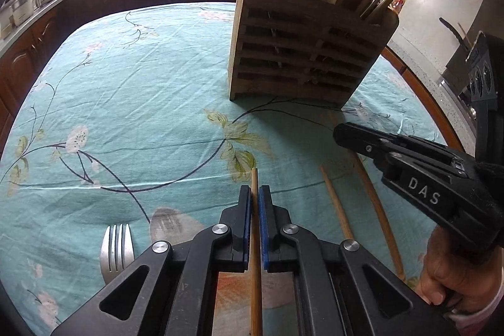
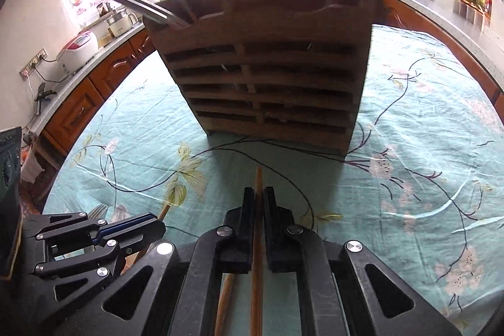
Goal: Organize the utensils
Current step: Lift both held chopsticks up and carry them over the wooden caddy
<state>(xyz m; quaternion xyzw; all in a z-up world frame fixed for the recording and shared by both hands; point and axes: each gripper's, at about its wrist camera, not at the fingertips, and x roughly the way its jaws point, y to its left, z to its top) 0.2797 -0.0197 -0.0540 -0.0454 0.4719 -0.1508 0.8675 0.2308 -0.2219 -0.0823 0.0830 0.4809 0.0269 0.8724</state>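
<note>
On the teal floral tablecloth (image 1: pixel 132 77), the left gripper (image 1: pixel 254 194) is clenched on one wooden chopstick (image 1: pixel 254 178); the right gripper (image 2: pixel 259 194) is clamped on another chopstick (image 2: pixel 259 178). Only the left view shows a steel fork (image 1: pixel 116 244) and, probably, a spoon. The slatted wooden holder (image 2: pixel 267 90) stands beyond.

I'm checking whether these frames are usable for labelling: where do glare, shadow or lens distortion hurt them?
Left wrist view: windows blow out along the top, the straight counter edge bows, yet the slatted wooden utensil holder and steel fork stay sharp. Right wrist view: heavier backlight glare silhouettes the holder's top, its shadow darkens the teal floral tablecloth, and the corners vignette black.
</note>
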